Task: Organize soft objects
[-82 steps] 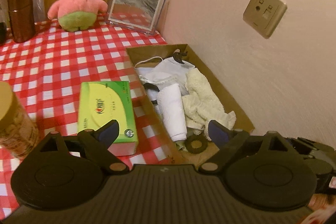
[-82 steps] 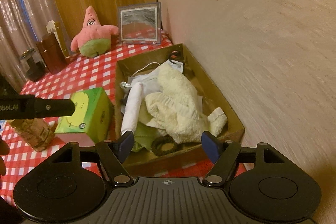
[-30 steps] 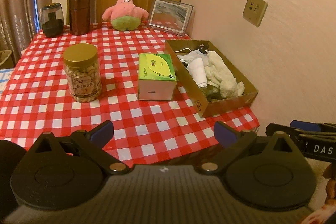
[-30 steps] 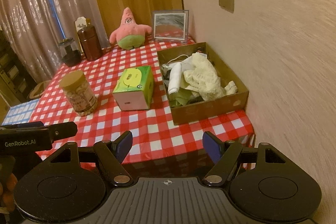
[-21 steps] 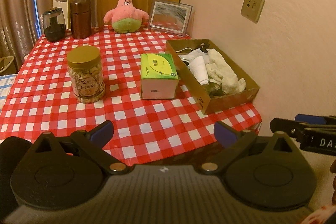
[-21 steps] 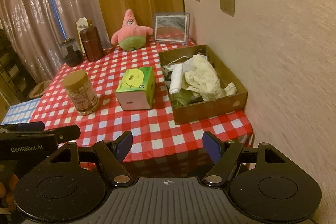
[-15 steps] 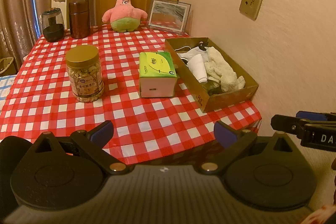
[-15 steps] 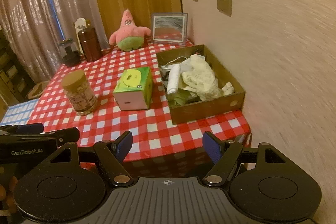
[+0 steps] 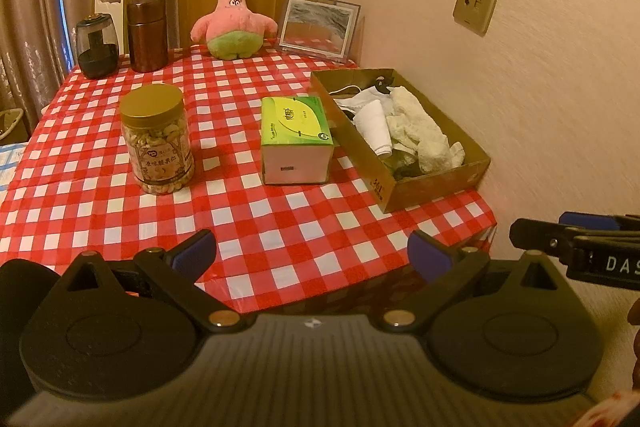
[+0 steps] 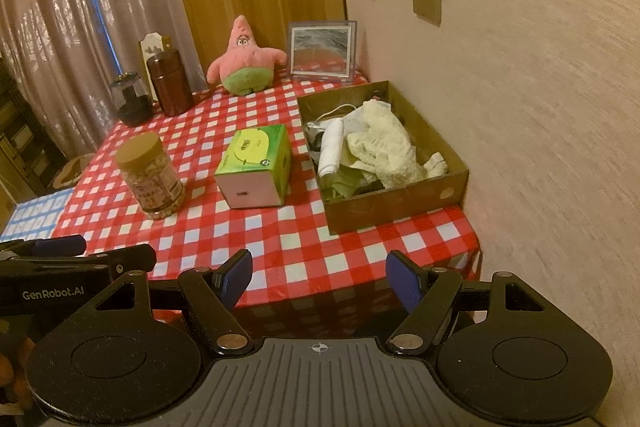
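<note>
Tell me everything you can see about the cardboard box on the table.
The cardboard box is a shallow, open-topped brown tray with a round hole in its near wall. It sits flat on the red checked tablecloth at the table's near corner, alongside the wall. Inside lies a loose heap of soft things: a fluffy cream cloth, a rolled white cloth, something green beneath and a thin white cord. Neither gripper touches it.
</note>
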Tool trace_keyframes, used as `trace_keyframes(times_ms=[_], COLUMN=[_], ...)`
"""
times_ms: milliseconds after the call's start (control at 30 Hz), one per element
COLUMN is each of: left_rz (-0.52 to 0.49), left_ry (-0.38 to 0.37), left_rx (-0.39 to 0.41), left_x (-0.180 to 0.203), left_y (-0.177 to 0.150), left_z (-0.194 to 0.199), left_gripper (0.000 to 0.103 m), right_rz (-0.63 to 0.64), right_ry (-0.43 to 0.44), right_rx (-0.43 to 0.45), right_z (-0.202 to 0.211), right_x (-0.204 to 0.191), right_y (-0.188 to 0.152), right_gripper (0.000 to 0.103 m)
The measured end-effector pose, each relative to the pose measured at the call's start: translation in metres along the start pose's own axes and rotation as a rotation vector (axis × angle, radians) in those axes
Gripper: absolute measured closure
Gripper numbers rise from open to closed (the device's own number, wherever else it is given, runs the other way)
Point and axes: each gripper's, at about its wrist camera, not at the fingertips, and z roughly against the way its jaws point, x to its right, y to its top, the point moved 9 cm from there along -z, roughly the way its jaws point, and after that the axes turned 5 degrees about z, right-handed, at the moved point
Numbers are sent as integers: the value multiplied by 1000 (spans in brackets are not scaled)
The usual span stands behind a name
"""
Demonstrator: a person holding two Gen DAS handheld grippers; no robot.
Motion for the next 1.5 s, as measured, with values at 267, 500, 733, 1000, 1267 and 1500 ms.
trace_keyframes(times_ms=[267,500,733,1000,1267,1500], left_rz=[-2,-1,-4,-4,-2,-2], left_ry=[-5,-7,-9,-9,-8,-10], left_rx=[0,0,-1,-2,-1,-2], left_x=[0,2,4,4,3,5], left_y=[0,0,0,-1,-1,-2], left_z=[0,0,0,-1,-1,-1], left_gripper=[2,2,2,2,2,2], right_rz=[-4,-4,-3,-3,-3,-4], right_ry=[-6,-7,-7,-7,-7,-7], right_rx=[3,2,2,3,3,3], right_z=[-1,-1,-2,-2,-2,-3], right_x=[0,1,1,2,3,4], right_y=[0,0,0,-1,-1,-1], right_gripper=[30,30,30,30,30,30])
